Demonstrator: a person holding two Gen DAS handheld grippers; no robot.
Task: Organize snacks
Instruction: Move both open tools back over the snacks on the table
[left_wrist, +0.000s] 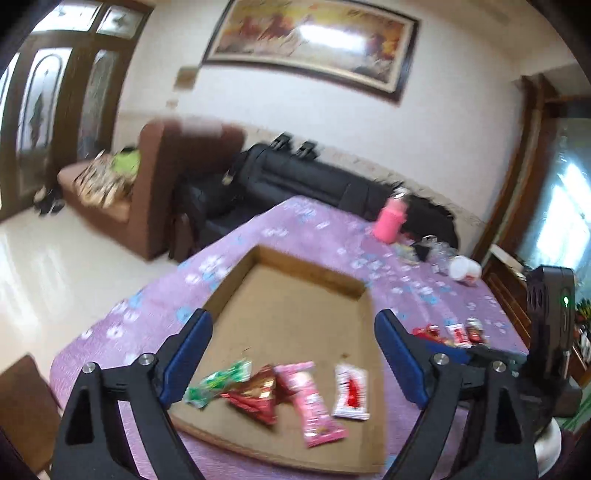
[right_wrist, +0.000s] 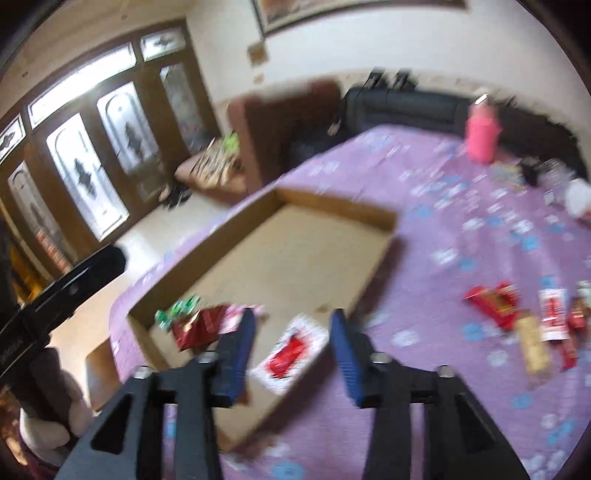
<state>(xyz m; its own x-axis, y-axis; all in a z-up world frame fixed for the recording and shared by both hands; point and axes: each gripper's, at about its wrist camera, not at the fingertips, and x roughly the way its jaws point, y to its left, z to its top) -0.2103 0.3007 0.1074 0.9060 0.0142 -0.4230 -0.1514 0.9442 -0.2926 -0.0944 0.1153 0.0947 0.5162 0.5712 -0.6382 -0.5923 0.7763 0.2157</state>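
A shallow cardboard box (left_wrist: 291, 314) (right_wrist: 295, 254) lies on the purple tablecloth. At its near end lie a green packet (left_wrist: 218, 382) (right_wrist: 177, 312), a red packet (left_wrist: 255, 395) (right_wrist: 195, 328), a pink packet (left_wrist: 312, 398) and a white-and-red sachet (left_wrist: 351, 391) (right_wrist: 291, 354). My left gripper (left_wrist: 293, 325) is open and empty above the box. My right gripper (right_wrist: 293, 321) is open and empty above the white-and-red sachet. Several more snacks (right_wrist: 532, 321) (left_wrist: 450, 332) lie loose on the cloth right of the box.
A pink bottle (left_wrist: 389, 218) (right_wrist: 482, 136) stands at the table's far side, beside a white cup (left_wrist: 465, 267) and small clutter. Sofas (left_wrist: 295, 181) stand beyond the table. A wooden chair (left_wrist: 22, 402) is at the near left. The right gripper's body (left_wrist: 550, 332) shows at right.
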